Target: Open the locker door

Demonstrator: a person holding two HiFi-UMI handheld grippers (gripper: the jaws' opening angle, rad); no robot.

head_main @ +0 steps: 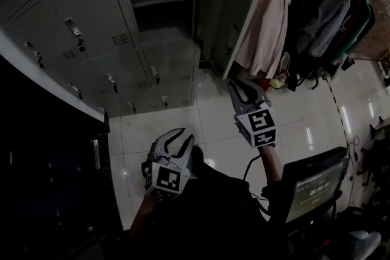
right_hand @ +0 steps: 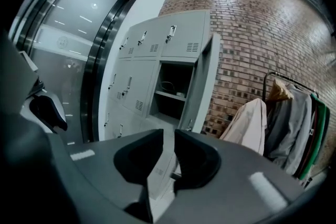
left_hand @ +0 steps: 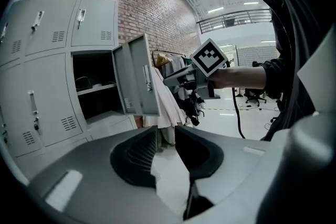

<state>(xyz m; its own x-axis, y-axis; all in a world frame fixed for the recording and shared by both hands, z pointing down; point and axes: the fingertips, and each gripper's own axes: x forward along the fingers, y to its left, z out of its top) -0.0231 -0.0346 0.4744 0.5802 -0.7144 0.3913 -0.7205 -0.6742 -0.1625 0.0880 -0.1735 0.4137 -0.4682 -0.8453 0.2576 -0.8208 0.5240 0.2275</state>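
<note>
The person's dark sleeves (head_main: 207,210) fill the bottom of the head view, and each arm ends in a gripper. The left gripper (head_main: 178,138) is held low and closest in, over the pale tiled floor (head_main: 183,112). Its jaws stand a narrow gap apart with nothing between them. The right gripper (head_main: 245,89) is higher and farther out, pointing toward the lockers. Its jaws also leave only a slim gap and hold nothing. Low on the right, beside that arm, a lit screen (head_main: 314,189) tilts toward the person.

Beyond the grippers the locker door (head_main: 222,15) stands swung wide, hinged at the right edge of its opening. The right gripper's tips lie below the door's lower corner, apart from it. The compartment (head_main: 161,3) behind is dark, with a shelf across it. What sits on the shelf cannot be made out. The other lockers (head_main: 91,39) around it are closed. A beige coat (head_main: 265,21) hangs just past the door, beside darker clothes (head_main: 329,15) on a rack. A brick wall (right_hand: 247,34) stands behind them.
</note>
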